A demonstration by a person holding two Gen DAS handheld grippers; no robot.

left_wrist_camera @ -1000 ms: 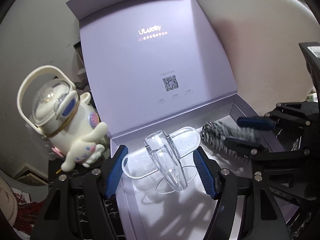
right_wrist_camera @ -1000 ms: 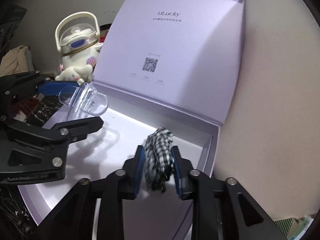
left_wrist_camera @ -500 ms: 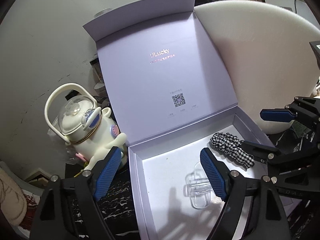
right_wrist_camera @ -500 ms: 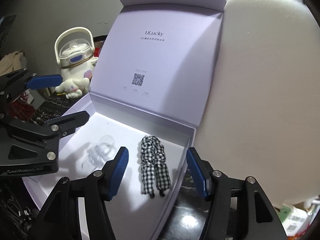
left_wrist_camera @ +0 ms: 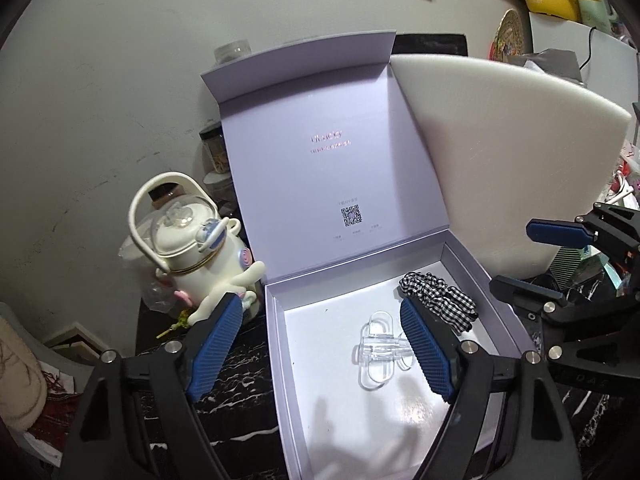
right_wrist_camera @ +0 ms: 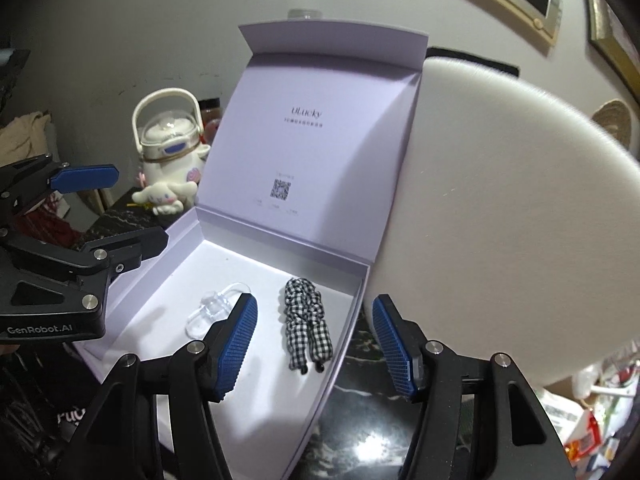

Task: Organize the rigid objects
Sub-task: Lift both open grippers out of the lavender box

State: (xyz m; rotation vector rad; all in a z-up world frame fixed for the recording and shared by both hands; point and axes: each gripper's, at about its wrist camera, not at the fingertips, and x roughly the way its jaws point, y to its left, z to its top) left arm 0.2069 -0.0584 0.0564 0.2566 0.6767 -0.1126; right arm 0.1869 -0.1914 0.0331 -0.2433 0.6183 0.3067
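Clear plastic piece (left_wrist_camera: 378,354) and checked scrunchie (right_wrist_camera: 306,318) lay side by side, apart, on the floor of the open lilac box (left_wrist_camera: 280,360).

Both grippers hung above it empty, left gripper (left_wrist_camera: 324,354) and right gripper (right_wrist_camera: 316,346) with fingers spread wide; a white character kettle (left_wrist_camera: 188,252) stood on the dark marbled bench (left_wrist_camera: 236,392) beside the box.

The open lilac box (left_wrist_camera: 280,360) is seen by the left wrist camera from above and from its left front, close in, along spread fingers (left_wrist_camera: 216,350), with the right gripper (left_wrist_camera: 532,256) caught at the right edge. The same box (right_wrist_camera: 344,340) is viewed by the right wrist camera from above its right front corner, facing left toward the left gripper (right_wrist_camera: 120,208). Shared by both views are the box interior, its upright lid (left_wrist_camera: 328,160), the clear clip (left_wrist_camera: 378,354), the checked scrunchie (left_wrist_camera: 438,298) and the white foam block (left_wrist_camera: 512,152).
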